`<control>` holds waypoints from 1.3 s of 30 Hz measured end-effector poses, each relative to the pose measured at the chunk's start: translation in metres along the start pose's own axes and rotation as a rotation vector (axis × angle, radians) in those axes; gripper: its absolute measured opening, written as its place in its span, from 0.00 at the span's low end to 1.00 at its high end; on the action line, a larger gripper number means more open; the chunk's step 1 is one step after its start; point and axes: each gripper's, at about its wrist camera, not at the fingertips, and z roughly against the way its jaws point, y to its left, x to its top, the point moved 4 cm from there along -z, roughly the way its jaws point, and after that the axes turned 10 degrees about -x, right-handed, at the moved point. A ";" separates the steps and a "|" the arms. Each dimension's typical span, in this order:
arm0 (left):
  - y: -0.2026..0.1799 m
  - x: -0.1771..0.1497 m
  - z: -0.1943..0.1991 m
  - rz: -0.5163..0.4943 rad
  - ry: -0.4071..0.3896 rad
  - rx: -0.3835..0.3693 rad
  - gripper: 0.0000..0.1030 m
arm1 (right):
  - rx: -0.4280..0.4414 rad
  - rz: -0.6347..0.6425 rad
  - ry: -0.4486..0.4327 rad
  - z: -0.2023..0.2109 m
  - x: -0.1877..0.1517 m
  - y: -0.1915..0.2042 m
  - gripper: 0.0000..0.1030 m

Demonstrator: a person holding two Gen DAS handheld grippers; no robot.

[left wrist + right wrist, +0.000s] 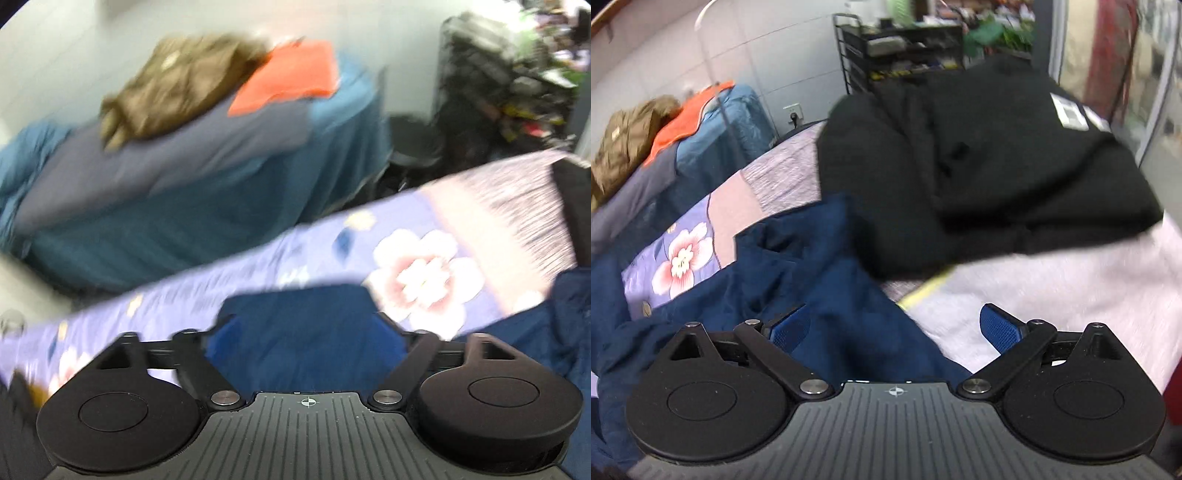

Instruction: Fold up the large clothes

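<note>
Navy cloth, crumpled and matte, lies beneath our wide-open jaws: the navy garment (827,295) sprawls on the bed's floral quilt (683,258). Our right gripper (897,325) holds nothing, its ribbed blue pads (1001,328) spread above the fabric. Our left gripper (306,332) also gapes empty over it. A thick black garment (979,166) is heaped just behind, touching the navy one.

Matt navy cloth garment (827,295); matt black knitted garment (997,177); floral printed cotton bedcover (683,258); matt black plastic gripper (897,325).
</note>
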 end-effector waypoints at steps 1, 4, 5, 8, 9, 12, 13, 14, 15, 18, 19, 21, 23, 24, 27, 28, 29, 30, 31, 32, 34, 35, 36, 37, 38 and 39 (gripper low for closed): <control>-0.010 0.007 0.000 -0.017 -0.018 -0.030 1.00 | 0.007 -0.022 -0.007 -0.004 0.001 -0.009 0.96; -0.038 0.022 -0.007 -0.086 -0.017 -0.146 1.00 | 0.061 -0.034 -0.009 -0.017 0.005 -0.022 0.97; -0.049 0.024 -0.011 -0.111 -0.009 -0.175 1.00 | 0.092 -0.030 0.013 -0.022 0.006 -0.022 0.97; -0.087 0.021 -0.035 -0.168 0.054 -0.284 1.00 | 0.172 -0.020 0.055 -0.043 0.007 -0.014 0.97; -0.103 0.018 -0.049 -0.190 0.092 -0.317 1.00 | 0.186 -0.018 0.060 -0.044 0.006 -0.009 0.97; -0.138 -0.002 -0.085 -0.276 0.232 -0.367 1.00 | 0.229 -0.010 0.109 -0.059 -0.003 0.005 0.95; -0.147 -0.008 -0.094 -0.308 0.268 -0.371 1.00 | 0.241 -0.007 0.112 -0.062 -0.005 0.009 0.94; -0.159 -0.013 -0.103 -0.339 0.291 -0.369 1.00 | 0.256 -0.005 0.114 -0.065 -0.009 0.013 0.91; -0.168 -0.021 -0.112 -0.369 0.306 -0.364 1.00 | 0.266 -0.006 0.123 -0.064 -0.012 0.016 0.85; -0.177 -0.034 -0.137 -0.394 0.362 -0.342 1.00 | 0.282 -0.026 0.136 -0.060 -0.019 0.021 0.68; -0.178 -0.039 -0.145 -0.394 0.388 -0.341 1.00 | 0.279 -0.013 0.128 -0.057 -0.021 0.022 0.62; -0.177 -0.046 -0.154 -0.406 0.417 -0.330 1.00 | 0.287 0.008 0.111 -0.053 -0.022 0.024 0.33; -0.176 -0.053 -0.158 -0.420 0.433 -0.322 1.00 | 0.319 -0.006 0.097 -0.047 -0.024 0.024 0.20; -0.176 -0.056 -0.159 -0.420 0.448 -0.331 1.00 | 0.313 -0.005 0.084 -0.044 -0.024 0.027 0.20; -0.174 -0.062 -0.158 -0.472 0.440 -0.287 0.99 | 0.310 0.011 0.045 -0.032 -0.021 0.035 0.16; -0.173 -0.063 -0.157 -0.482 0.443 -0.283 0.93 | 0.322 0.008 0.032 -0.027 -0.019 0.038 0.16; -0.170 -0.063 -0.154 -0.481 0.444 -0.293 0.89 | 0.340 0.000 0.019 -0.022 -0.017 0.041 0.15; -0.165 -0.061 -0.150 -0.475 0.439 -0.307 0.81 | 0.359 -0.003 0.005 -0.016 -0.014 0.045 0.15; -0.161 -0.059 -0.146 -0.459 0.434 -0.327 0.64 | 0.369 0.001 -0.006 -0.011 -0.011 0.050 0.15; -0.154 -0.056 -0.142 -0.423 0.434 -0.360 0.50 | 0.378 0.013 -0.020 -0.005 -0.007 0.057 0.15; -0.142 -0.050 -0.133 -0.358 0.408 -0.385 0.27 | 0.408 0.039 -0.051 0.008 0.001 0.071 0.15; -0.134 -0.046 -0.124 -0.324 0.379 -0.398 0.27 | 0.430 0.051 -0.064 0.015 0.005 0.079 0.15; -0.127 -0.041 -0.115 -0.298 0.350 -0.403 0.27 | 0.448 0.062 -0.081 0.023 0.010 0.087 0.14; -0.119 -0.037 -0.105 -0.266 0.319 -0.407 0.27 | 0.471 0.073 -0.100 0.031 0.015 0.094 0.14; -0.110 -0.031 -0.095 -0.230 0.293 -0.415 0.27 | 0.498 0.081 -0.120 0.040 0.021 0.103 0.14; -0.101 -0.025 -0.086 -0.195 0.268 -0.417 0.27 | 0.525 0.089 -0.141 0.049 0.027 0.111 0.14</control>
